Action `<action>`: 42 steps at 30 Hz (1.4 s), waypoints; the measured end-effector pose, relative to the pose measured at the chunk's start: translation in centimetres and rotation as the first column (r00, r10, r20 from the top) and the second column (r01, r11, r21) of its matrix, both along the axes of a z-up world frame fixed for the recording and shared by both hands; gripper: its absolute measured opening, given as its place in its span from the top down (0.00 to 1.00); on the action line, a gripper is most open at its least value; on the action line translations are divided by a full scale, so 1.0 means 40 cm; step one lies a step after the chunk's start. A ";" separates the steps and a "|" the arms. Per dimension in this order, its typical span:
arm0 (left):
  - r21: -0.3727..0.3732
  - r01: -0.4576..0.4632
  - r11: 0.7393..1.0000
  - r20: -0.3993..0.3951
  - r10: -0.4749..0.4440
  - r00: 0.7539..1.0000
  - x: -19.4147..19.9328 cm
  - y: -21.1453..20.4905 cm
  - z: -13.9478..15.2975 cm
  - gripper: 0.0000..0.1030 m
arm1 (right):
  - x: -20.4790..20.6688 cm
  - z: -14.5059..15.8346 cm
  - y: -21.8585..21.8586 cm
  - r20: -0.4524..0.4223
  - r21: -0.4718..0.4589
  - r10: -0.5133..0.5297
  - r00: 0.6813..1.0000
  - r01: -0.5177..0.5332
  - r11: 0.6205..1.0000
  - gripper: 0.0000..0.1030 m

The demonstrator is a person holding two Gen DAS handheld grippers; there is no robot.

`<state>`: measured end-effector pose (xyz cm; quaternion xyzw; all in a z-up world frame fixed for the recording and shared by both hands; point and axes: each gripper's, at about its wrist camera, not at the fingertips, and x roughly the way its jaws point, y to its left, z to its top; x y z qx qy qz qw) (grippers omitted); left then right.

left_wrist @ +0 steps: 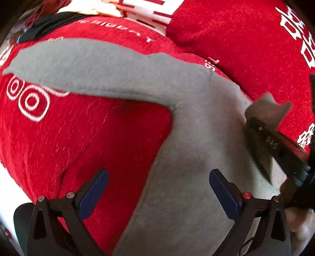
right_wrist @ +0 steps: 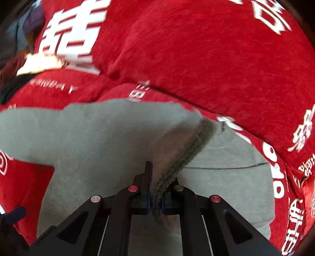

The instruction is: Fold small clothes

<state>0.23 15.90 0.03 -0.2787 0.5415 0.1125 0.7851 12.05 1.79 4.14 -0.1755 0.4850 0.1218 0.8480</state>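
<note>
Small grey pants [left_wrist: 189, 137] lie on a red cloth with white print [left_wrist: 78, 141], one leg stretched to the upper left. My left gripper [left_wrist: 158, 189] is open and empty just above the pants, its blue pads [left_wrist: 224, 195] wide apart. My right gripper [right_wrist: 155, 198] is shut on the grey waistband hem [right_wrist: 183, 155] and lifts that edge off the rest of the pants [right_wrist: 88, 137]. The right gripper also shows in the left wrist view [left_wrist: 261, 128], at the right edge, holding a flap of grey fabric.
A red cushion with white characters [right_wrist: 206, 55] rises behind the pants. Dark and cream clothes [left_wrist: 59, 13] lie piled at the far upper left. A bare white surface [left_wrist: 7, 189] shows at the lower left edge.
</note>
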 end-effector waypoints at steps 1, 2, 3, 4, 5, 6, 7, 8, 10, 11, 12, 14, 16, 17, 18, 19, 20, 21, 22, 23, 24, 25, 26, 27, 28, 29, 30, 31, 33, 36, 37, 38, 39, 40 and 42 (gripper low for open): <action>-0.006 -0.005 1.000 0.000 0.005 1.000 -0.005 0.003 -0.004 0.01 | -0.003 -0.012 0.008 -0.023 0.001 0.016 1.000 -0.016 1.000 0.91; -0.012 -0.013 1.000 0.000 0.013 1.000 -0.012 0.007 -0.008 0.01 | -0.006 -0.020 0.013 -0.051 0.012 0.035 0.998 -0.035 0.999 0.86; -0.014 -0.019 1.000 0.001 0.019 1.000 -0.020 0.008 -0.008 0.01 | -0.010 -0.025 0.019 -0.080 0.025 0.061 0.995 -0.059 0.998 0.79; -0.015 -0.025 1.000 0.000 0.025 1.000 -0.028 0.009 -0.009 0.01 | -0.021 -0.029 0.027 -0.106 0.027 0.094 0.990 -0.091 0.995 0.57; -0.015 -0.030 0.999 0.000 0.030 1.000 -0.036 0.011 -0.006 0.01 | -0.030 -0.025 0.035 -0.103 0.020 0.116 0.988 -0.114 0.993 0.35; -0.011 -0.034 0.999 0.000 0.034 0.999 -0.041 0.011 -0.005 0.01 | -0.044 -0.016 0.040 -0.082 0.014 0.135 0.987 -0.134 0.991 0.31; -0.007 -0.038 0.999 0.001 0.038 0.999 -0.047 0.012 -0.002 0.01 | -0.063 0.008 0.038 -0.052 0.025 0.156 0.986 -0.155 0.988 0.30; -0.001 -0.042 0.999 0.002 0.042 0.999 -0.053 0.013 0.002 0.01 | -0.072 0.029 0.033 -0.051 0.051 0.172 0.984 -0.170 0.984 0.30; 0.011 -0.060 0.998 0.012 0.060 0.998 -0.065 0.016 0.017 0.01 | -0.086 0.087 0.002 -0.074 0.178 0.208 0.975 -0.192 0.965 0.30; 0.013 -0.066 0.998 0.017 0.065 0.998 -0.066 0.017 0.024 0.01 | -0.094 0.119 -0.027 -0.067 0.238 0.217 0.974 -0.196 0.951 0.29; 0.012 -0.071 0.997 0.024 0.071 0.997 -0.065 0.015 0.033 0.01 | -0.100 0.145 -0.054 -0.051 0.275 0.217 0.975 -0.195 0.942 0.29; 0.009 -0.058 0.998 0.041 0.058 0.998 -0.043 -0.003 0.053 0.01 | -0.102 0.189 -0.143 -0.004 0.311 0.172 0.985 -0.162 0.936 0.23; 0.007 -0.011 1.000 0.057 0.010 0.998 -0.005 -0.044 0.078 0.01 | -0.068 0.187 -0.259 0.004 0.292 0.072 0.997 -0.070 0.954 0.23; 0.009 0.013 1.000 0.065 -0.014 0.998 0.019 -0.066 0.088 0.01 | -0.047 0.170 -0.310 -0.011 0.278 0.022 1.000 -0.018 0.960 0.23; 0.017 0.054 0.998 0.078 -0.055 0.995 0.049 -0.105 0.103 0.01 | -0.024 0.146 -0.368 -0.035 0.263 -0.037 0.999 0.045 0.964 0.23; 0.028 0.091 0.995 0.089 -0.093 0.992 0.071 -0.139 0.116 0.01 | 0.001 0.111 -0.443 -0.072 0.248 -0.114 0.991 0.129 0.960 0.23; 0.036 0.137 0.990 0.102 -0.140 0.985 0.101 -0.182 0.127 0.01 | 0.016 0.084 -0.496 -0.104 0.246 -0.164 0.981 0.185 0.951 0.23; 0.040 0.182 0.982 0.111 -0.186 0.976 0.133 -0.224 0.133 0.01 | 0.027 0.051 -0.557 -0.144 0.249 -0.209 0.967 0.240 0.938 0.23; 0.038 0.231 0.972 0.111 -0.233 0.966 0.164 -0.267 0.129 0.01 | 0.032 0.025 -0.599 -0.177 0.248 -0.231 0.957 0.270 0.930 0.23; 0.030 0.264 0.964 0.104 -0.266 0.958 0.187 -0.296 0.120 0.01 | 0.029 -0.006 -0.642 -0.220 0.246 -0.246 0.944 0.298 0.922 0.23; 0.034 0.296 0.954 0.078 -0.298 0.951 0.214 -0.328 0.101 0.01 | 0.022 -0.029 -0.676 -0.249 0.255 -0.250 0.936 0.312 0.915 0.24; 0.042 0.318 0.947 0.049 -0.320 0.946 0.230 -0.347 0.080 0.01 | 0.009 -0.038 -0.699 -0.255 0.294 -0.229 0.939 0.301 0.907 0.26; 0.049 0.335 0.941 0.008 -0.335 0.942 0.245 -0.361 0.052 0.01 | -0.004 -0.031 -0.714 -0.239 0.328 -0.207 0.949 0.280 0.902 0.26; 0.087 0.345 0.934 -0.029 -0.344 0.939 0.250 -0.369 0.029 0.01 | -0.017 -0.025 -0.728 -0.237 0.335 -0.198 0.951 0.271 0.902 0.25; 0.153 0.365 0.918 -0.020 -0.367 0.930 0.244 -0.379 0.031 0.01 | -0.027 -0.023 -0.738 -0.245 0.297 -0.211 0.946 0.281 0.913 0.25; 0.184 0.387 0.904 -0.025 -0.389 0.921 0.238 -0.389 0.034 0.01 | -0.043 -0.015 -0.747 -0.236 0.258 -0.224 0.946 0.283 0.924 0.25; 0.201 0.404 0.892 -0.050 -0.403 0.914 0.232 -0.395 0.037 0.01 | -0.054 -0.002 -0.757 -0.215 0.254 -0.220 0.951 0.272 0.928 0.25; 0.206 0.400 0.893 -0.057 -0.397 0.916 0.228 -0.394 0.045 0.01 | -0.069 0.018 -0.771 -0.181 0.269 -0.209 0.961 0.253 0.929 0.25; 0.181 0.349 0.920 -0.010 -0.353 0.936 0.221 -0.377 0.075 0.01 | -0.074 0.050 -0.787 -0.128 0.284 -0.207 0.970 0.236 0.929 0.25; 0.130 0.315 0.940 0.012 -0.320 0.947 0.254 -0.380 0.088 0.01 | -0.036 0.085 -0.779 -0.064 0.291 -0.206 0.976 0.216 0.932 0.25; 0.125 0.330 0.936 0.003 -0.333 0.943 0.269 -0.394 0.082 0.01 | -0.008 0.083 -0.763 -0.061 0.289 -0.194 0.979 0.204 0.935 0.25; 0.123 0.352 0.928 -0.008 -0.354 0.935 0.281 -0.412 0.074 0.01 | 0.029 0.075 -0.739 -0.071 0.284 -0.173 0.982 0.186 0.941 0.25; 0.129 0.378 0.917 -0.028 -0.378 0.926 0.289 -0.432 0.060 0.01 | 0.054 0.065 -0.717 -0.085 0.274 -0.148 0.985 0.166 0.947 0.25; 0.141 0.399 0.906 -0.056 -0.395 0.917 0.292 -0.448 0.041 0.01 | 0.084 0.042 -0.689 -0.109 0.255 -0.114 0.987 0.139 0.957 0.25; 0.201 0.414 0.888 -0.080 -0.406 0.910 0.292 -0.460 0.015 0.01 | 0.140 -0.013 -0.644 -0.148 0.177 -0.086 0.985 0.112 0.978 0.25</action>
